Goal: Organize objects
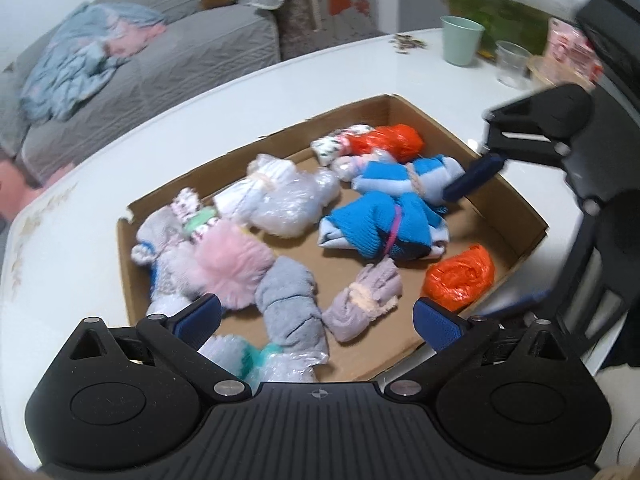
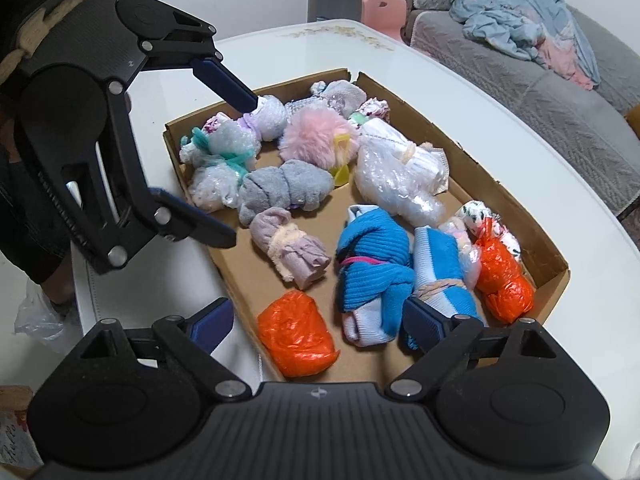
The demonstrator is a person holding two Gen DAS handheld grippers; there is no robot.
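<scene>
A shallow cardboard box (image 1: 520, 216) (image 2: 536, 220) on a white table holds several rolled bundles: blue knit rolls (image 1: 372, 224) (image 2: 372, 264), two orange bags (image 1: 460, 276) (image 2: 296, 332), a grey roll (image 1: 288, 304) (image 2: 284, 192), a mauve glove roll (image 1: 360, 304) (image 2: 292, 252), a pink fluffy ball (image 1: 228, 268) (image 2: 316, 132) and bubble-wrapped bundles (image 1: 276, 196) (image 2: 400, 184). My left gripper (image 1: 316, 320) (image 2: 240, 168) is open and empty over the box's near edge. My right gripper (image 2: 316, 320) is open and empty above the blue rolls; its fingertip (image 1: 472, 178) shows in the left wrist view.
A green cup (image 1: 460, 40), a clear cup (image 1: 512, 64) and a pink package (image 1: 568, 48) stand at the table's far side. A grey sofa (image 1: 140, 72) (image 2: 560, 112) with a blue blanket stands beside the table. A pink stool (image 2: 384, 12) is behind it.
</scene>
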